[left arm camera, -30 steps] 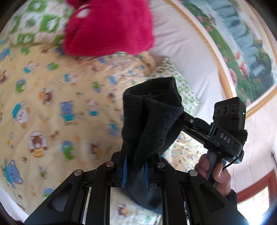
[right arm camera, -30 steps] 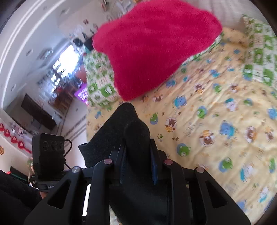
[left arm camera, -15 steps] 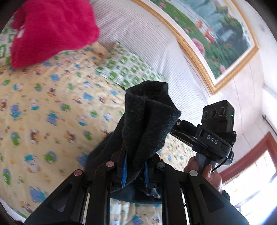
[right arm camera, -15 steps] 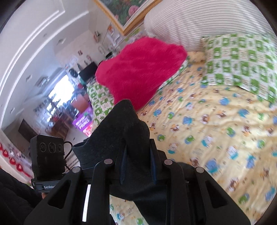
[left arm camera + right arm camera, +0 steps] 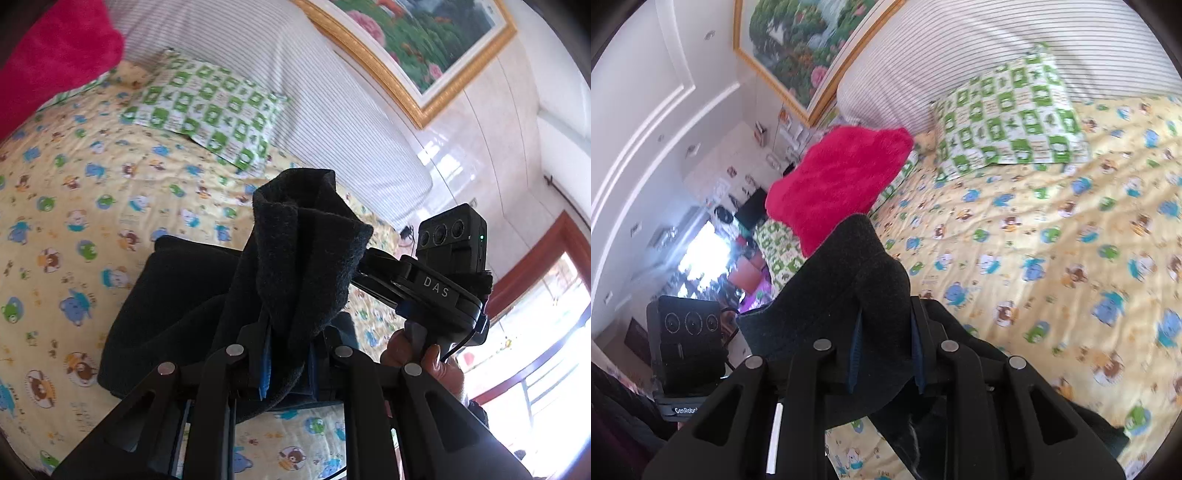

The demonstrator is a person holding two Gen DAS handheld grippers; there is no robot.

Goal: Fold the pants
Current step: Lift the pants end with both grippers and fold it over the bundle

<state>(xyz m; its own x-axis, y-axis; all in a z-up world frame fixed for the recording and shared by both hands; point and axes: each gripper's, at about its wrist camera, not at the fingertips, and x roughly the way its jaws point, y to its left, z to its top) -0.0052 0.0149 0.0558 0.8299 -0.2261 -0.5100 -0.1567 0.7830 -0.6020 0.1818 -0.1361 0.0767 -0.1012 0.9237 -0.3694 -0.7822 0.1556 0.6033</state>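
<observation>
Left wrist view: left gripper point(image 5: 288, 363), jaws clamped on bunched dark pants point(image 5: 306, 258) at frame centre, cloth trailing onto the bed point(image 5: 74, 206) lower left; right gripper point(image 5: 424, 288) at right | Right wrist view: right gripper point(image 5: 882, 360), jaws clamped on pants point(image 5: 849, 295) at lower centre; red cushion point(image 5: 838, 177) above.

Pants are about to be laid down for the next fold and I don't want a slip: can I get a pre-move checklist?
1. Left tongs shut on the pants: ok.
2. Right tongs shut on the pants: ok.
3. Bedsheet ahead bare: ok.
4. Green pillow and pink cushion lie apart from the pants: ok.
5. Edges aligned between both grips: cannot tell.
</observation>
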